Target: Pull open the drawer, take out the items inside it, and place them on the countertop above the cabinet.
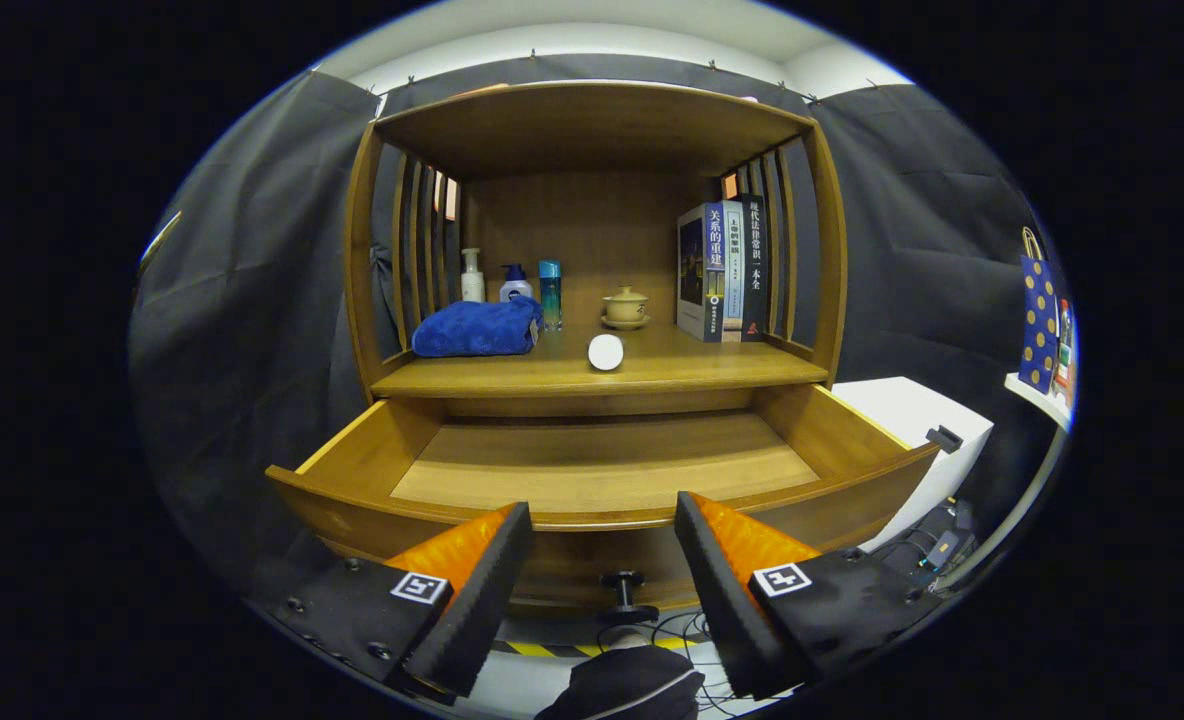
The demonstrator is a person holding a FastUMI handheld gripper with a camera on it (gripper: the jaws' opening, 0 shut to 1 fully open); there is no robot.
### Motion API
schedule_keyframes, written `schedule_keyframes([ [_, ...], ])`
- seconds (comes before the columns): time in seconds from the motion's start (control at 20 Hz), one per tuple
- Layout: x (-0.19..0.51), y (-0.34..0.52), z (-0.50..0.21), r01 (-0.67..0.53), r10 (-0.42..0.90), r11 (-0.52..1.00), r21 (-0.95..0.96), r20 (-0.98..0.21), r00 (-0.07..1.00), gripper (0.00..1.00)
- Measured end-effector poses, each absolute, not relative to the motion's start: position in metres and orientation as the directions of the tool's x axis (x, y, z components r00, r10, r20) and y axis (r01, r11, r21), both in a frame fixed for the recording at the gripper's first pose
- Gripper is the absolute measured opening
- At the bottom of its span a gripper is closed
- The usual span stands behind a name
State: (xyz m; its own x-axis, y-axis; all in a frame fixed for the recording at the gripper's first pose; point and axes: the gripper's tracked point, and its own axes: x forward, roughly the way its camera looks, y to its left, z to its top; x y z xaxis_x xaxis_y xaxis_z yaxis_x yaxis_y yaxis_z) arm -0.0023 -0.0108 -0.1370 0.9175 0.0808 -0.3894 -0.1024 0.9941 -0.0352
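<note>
While the drawer (602, 470) stands open, gripper (602, 525) gapes empty.

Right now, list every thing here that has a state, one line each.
Drawer: pulled open, inside bare.
Gripper: jaws open, holding nothing, just before the drawer front.
Knob: free, between the jaws.
Towel: folded, on the countertop.
Books: upright.
Cup: lidded, on its saucer.

Wooden drawer (602, 470), pulled fully out of the cabinet (592, 300), its flat bottom bare; a dark knob (624, 582) projects from its curved front. On the countertop (712, 365) above lie a folded blue towel (477, 328), at the left, and a small white round object (605, 352), near the front edge.
</note>
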Motion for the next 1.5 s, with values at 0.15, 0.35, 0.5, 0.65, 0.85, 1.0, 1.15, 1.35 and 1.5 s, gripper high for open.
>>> schedule_keyframes([
  [0.15,0.004,-0.012,-0.136,-0.091,0.076,0.996,-0.020,-0.394,0.916,0.96],
  [0.35,0.027,-0.008,-0.137,-0.082,0.077,0.997,0.004,-0.400,0.913,0.96],
  [0.5,0.048,-0.005,-0.132,-0.093,0.087,0.996,0.001,-0.387,0.918,0.96],
  [0.65,0.067,-0.006,-0.133,-0.087,0.084,0.996,0.008,-0.387,0.918,0.97],
  [0.85,0.097,0.001,-0.138,-0.084,0.082,0.996,0.013,-0.387,0.918,0.98],
  [1.0,0.114,0.004,-0.139,-0.087,0.080,0.996,0.001,-0.390,0.917,0.98],
  [1.15,0.129,0.006,-0.141,-0.079,0.073,0.997,0.001,-0.387,0.919,0.97],
  [1.35,0.153,0.010,-0.143,-0.063,0.051,0.998,-0.018,-0.380,0.924,0.97],
  [1.5,0.168,0.012,-0.144,-0.059,0.039,0.997,-0.042,-0.374,0.926,0.97],
])
